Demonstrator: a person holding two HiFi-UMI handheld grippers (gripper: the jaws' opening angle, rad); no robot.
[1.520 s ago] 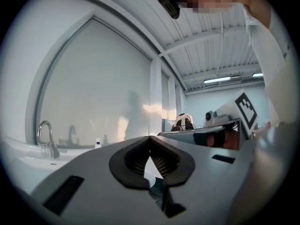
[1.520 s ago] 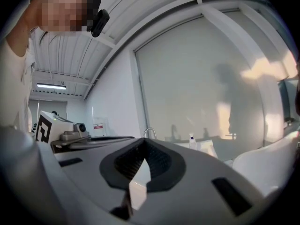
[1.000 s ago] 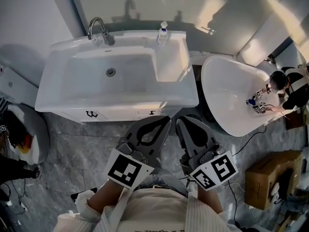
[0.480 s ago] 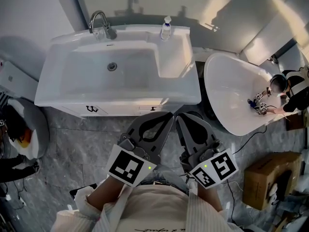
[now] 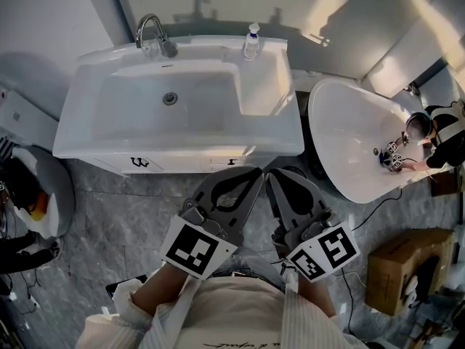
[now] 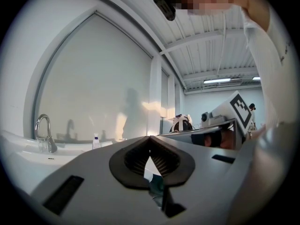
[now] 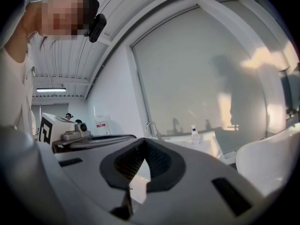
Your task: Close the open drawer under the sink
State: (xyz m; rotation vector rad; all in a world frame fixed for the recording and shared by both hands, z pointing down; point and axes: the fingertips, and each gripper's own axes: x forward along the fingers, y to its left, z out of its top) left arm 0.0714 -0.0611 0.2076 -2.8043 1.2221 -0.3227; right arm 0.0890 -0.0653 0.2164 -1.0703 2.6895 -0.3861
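Left gripper (image 5: pixel 251 174), right gripper (image 5: pixel 272 179) closed, empty; bottle (image 5: pixel 251 43) label illegible

White glazed rectangular sink (image 5: pixel 174 126) w/ chrome curved tap (image 5: pixel 149 33). Clear pump bottle (image 5: pixel 251 46), blue label. Floor (image 5: pixel 109 224): grey marble, pale veining. White oval tub (image 5: pixel 349 158). Brown cardboard box (image 5: pixel 399 267). Left tool (image 5: pixel 249 173) & right tool (image 5: pixel 270 179): grey, black pads; marker cubes (image 5: pixel 190 249) blk/wht squares.

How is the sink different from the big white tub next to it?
The sink is boxy with straight edges; the tub is rounded like an egg. The sink sits on a cabinet; the tub stands on the floor. Both are white and shiny.
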